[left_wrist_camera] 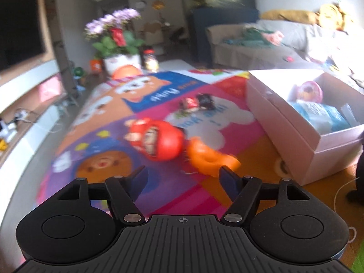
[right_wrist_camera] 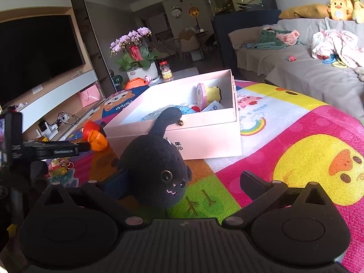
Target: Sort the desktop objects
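Cat (right_wrist_camera: 157, 170), soft knit plush, light, squashy; sits at 6 o'clock of box (right_wrist_camera: 204, 136), w/ right gripper (right_wrist_camera: 182, 182) fingers wide open round it, not pressing. Grab body, not tail.

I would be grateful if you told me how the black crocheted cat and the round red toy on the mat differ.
The black crocheted cat is dark, soft yarn; the red toy looks glossy and hard, with a printed face.
The cat sits between the right gripper's open fingers; the red toy lies ahead of the left gripper, outside its fingers.
The cat's tail rises in front of the pink box; the red toy touches an orange toy.
Both rest on the colourful mat, outside the box.
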Tool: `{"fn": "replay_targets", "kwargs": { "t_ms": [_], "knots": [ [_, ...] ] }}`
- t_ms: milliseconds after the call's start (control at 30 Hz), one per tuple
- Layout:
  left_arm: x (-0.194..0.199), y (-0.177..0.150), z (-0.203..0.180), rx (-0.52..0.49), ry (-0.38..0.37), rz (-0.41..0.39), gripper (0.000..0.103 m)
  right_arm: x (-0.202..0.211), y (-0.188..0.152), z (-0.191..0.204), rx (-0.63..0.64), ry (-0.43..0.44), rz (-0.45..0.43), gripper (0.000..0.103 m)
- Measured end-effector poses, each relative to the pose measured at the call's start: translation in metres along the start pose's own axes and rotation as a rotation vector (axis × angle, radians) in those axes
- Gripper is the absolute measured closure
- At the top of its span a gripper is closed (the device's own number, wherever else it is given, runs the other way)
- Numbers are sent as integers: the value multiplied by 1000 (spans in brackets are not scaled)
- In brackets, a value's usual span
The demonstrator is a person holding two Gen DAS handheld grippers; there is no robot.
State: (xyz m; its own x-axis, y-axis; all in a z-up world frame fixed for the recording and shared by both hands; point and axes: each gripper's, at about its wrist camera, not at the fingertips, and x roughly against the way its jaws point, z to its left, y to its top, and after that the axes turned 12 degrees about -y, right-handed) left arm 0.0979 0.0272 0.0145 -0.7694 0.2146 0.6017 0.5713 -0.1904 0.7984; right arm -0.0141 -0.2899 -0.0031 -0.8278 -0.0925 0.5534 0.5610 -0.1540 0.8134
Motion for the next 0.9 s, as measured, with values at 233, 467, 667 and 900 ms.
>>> {"fn": "replay_targets", "kwargs": {
  "t_ms": [233, 467, 667, 900],
  "knots": [
    [-29, 8, -11, 13, -84, 25, 25, -1, 0, 0, -2, 1, 1, 0],
    [-30, 9, -25, -32, -84, 29, 52, -1, 0, 0, -2, 2, 1, 0],
    [10, -12, -40, -29, -170, 32, 52, -2, 0, 0, -3, 5, 4, 0],
    [63, -60, -72, -49, -249, 16, 38, -5, -1, 4, 17, 6, 22, 0]
  ]
}}
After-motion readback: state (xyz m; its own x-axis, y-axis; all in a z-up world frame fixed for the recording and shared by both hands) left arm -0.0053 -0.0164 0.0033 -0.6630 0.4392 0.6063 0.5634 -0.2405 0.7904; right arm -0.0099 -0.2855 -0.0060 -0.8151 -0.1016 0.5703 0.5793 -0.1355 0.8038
